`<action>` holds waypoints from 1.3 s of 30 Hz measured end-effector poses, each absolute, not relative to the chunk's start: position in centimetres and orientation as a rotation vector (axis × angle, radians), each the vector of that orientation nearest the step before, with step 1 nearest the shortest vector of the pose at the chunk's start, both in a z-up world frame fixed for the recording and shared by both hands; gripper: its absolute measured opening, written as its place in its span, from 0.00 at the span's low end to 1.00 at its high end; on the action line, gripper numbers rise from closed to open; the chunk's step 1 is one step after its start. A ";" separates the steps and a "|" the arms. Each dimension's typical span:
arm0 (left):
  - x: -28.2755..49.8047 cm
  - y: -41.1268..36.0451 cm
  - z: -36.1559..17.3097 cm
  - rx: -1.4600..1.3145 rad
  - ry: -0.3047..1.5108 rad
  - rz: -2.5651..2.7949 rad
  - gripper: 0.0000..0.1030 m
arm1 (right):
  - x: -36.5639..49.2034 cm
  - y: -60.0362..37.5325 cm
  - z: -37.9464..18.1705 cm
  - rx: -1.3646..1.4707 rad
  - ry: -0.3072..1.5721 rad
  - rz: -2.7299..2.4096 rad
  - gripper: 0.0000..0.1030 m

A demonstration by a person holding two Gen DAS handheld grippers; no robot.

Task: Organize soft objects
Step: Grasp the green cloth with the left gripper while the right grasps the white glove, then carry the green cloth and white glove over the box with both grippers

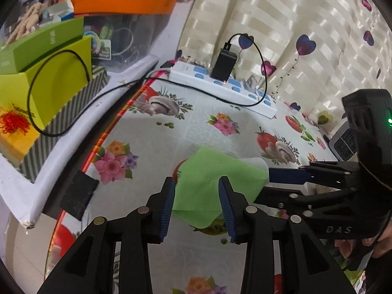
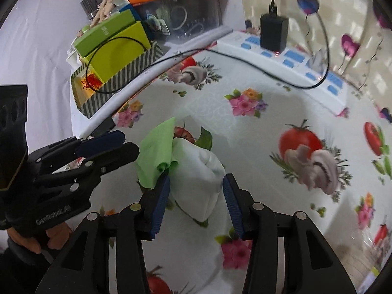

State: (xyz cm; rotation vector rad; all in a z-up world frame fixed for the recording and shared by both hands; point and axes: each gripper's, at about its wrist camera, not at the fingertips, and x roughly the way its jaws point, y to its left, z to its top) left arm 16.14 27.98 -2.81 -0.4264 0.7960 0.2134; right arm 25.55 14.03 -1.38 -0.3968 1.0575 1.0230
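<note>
While both tongs, left tongs (image 1: 197, 191) and right tongs (image 2: 196, 191), are hanging released, nothing is getting gripped yet. Two cloths are lying overlapped mid-table (image 2: 257, 134): one green cloth (image 1: 215, 183) at left, one white cloth (image 2: 198, 178) at right, between the right tongs' jaws. Both seem unsorted; organizing looks barely started.

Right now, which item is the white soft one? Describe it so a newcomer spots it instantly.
Start at the round table covered by a glossy floral-and-vegetable printed tablecloth, with a long white power strip at its far edge. Near the table's middle lies a small heap of two cloths. The white crumpled fabric cloth is the paler, bulkier one, touching the thin lime-green cloth on its left.
</note>
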 end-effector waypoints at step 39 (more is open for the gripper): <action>9.1 19.2 -3.7 -0.450 0.845 0.049 0.41 | 15.9 3.0 -0.8 -0.398 1.056 1.027 0.22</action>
